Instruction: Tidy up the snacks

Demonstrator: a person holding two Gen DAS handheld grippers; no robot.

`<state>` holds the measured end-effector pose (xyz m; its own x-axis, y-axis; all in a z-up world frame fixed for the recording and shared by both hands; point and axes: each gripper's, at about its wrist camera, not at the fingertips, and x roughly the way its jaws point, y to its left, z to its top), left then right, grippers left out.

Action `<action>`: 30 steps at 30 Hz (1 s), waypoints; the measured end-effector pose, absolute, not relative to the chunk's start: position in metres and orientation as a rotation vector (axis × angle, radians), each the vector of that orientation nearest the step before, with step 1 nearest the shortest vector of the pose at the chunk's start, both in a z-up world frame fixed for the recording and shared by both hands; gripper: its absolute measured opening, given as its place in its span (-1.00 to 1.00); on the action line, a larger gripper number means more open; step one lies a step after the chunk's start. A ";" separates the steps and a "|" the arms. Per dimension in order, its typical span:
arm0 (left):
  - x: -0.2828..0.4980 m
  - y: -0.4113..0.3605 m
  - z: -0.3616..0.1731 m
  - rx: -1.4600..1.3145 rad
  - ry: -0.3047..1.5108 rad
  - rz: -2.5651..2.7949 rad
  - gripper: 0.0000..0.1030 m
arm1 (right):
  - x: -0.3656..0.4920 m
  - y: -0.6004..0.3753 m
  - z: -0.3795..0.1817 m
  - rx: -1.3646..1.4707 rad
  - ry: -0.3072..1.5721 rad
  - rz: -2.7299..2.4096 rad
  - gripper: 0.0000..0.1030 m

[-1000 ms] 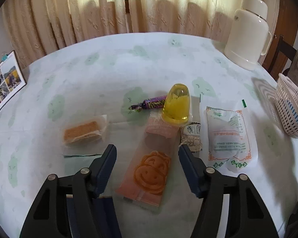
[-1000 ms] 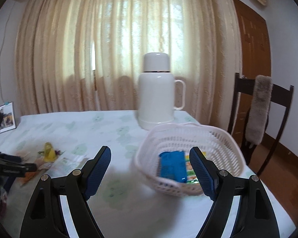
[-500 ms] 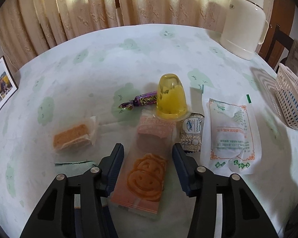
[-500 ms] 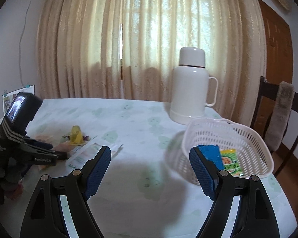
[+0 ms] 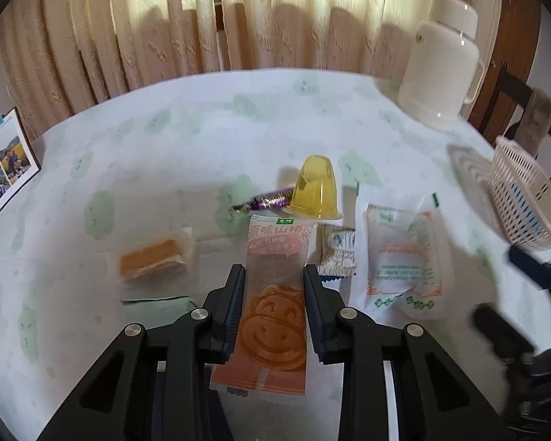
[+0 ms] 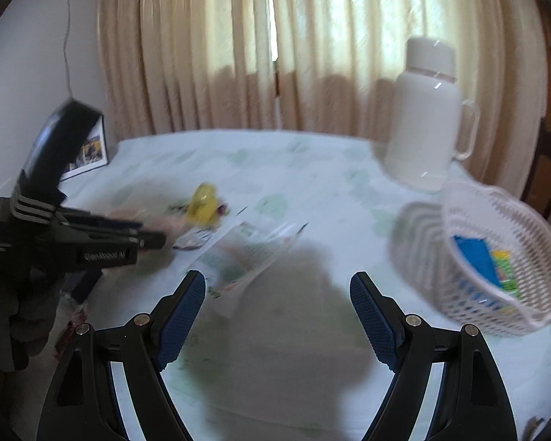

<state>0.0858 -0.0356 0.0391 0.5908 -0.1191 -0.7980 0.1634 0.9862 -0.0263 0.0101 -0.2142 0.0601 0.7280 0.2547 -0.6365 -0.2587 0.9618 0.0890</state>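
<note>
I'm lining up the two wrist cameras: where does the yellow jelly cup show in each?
Left wrist: yellow jelly cup just above centre, beyond the left gripper.
Right wrist: blurred, centre-left, near the far snacks.
Shared landmark: white thermos, upper right in both.

The left gripper points forward and down, its two dark fingers drawn close together, pressing on what lies between them. The right gripper hovers level above the bench, its blue-padded fingers spread wide apart, holding nothing.
</note>
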 end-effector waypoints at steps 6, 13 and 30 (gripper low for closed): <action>0.074 -0.025 0.059 0.003 0.870 -0.179 -0.45 | 0.039 -0.199 0.049 0.033 0.828 0.324 0.58; 0.067 -0.016 0.074 -0.039 0.833 -0.182 -0.45 | 0.073 -0.171 0.033 -0.015 0.930 0.303 0.58; 0.066 -0.011 0.074 -0.060 0.840 -0.174 -0.44 | 0.087 -0.171 0.027 -0.043 0.907 0.238 -0.08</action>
